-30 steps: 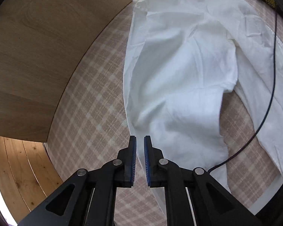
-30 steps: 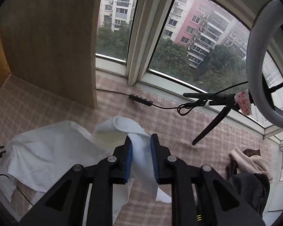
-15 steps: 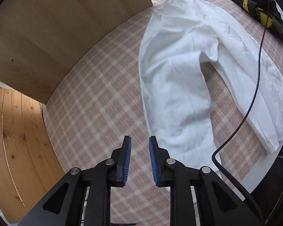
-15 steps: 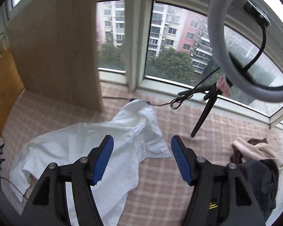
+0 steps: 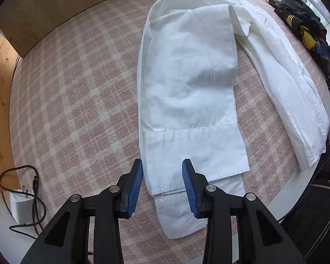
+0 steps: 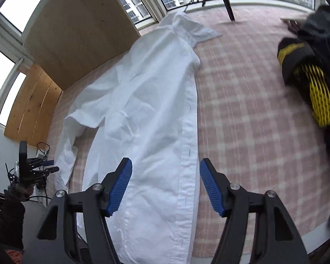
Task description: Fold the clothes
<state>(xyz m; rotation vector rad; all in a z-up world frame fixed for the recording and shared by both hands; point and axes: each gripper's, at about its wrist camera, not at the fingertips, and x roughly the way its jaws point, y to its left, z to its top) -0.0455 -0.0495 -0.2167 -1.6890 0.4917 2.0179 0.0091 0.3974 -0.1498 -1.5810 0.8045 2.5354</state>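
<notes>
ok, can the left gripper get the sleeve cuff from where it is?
Probably yes. The left gripper is open, jaws straddling the cuff end of the folded sleeve on the white shirt, nothing in between.

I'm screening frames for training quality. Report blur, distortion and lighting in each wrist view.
Left wrist view: sharp, soft even daylight, white shirt well exposed, checked cloth bowed by fisheye, corners vignetted black. Right wrist view: motion blur smears the checks and the black and yellow garment at right, shirt sharper, the windows at left blown out white.
</notes>
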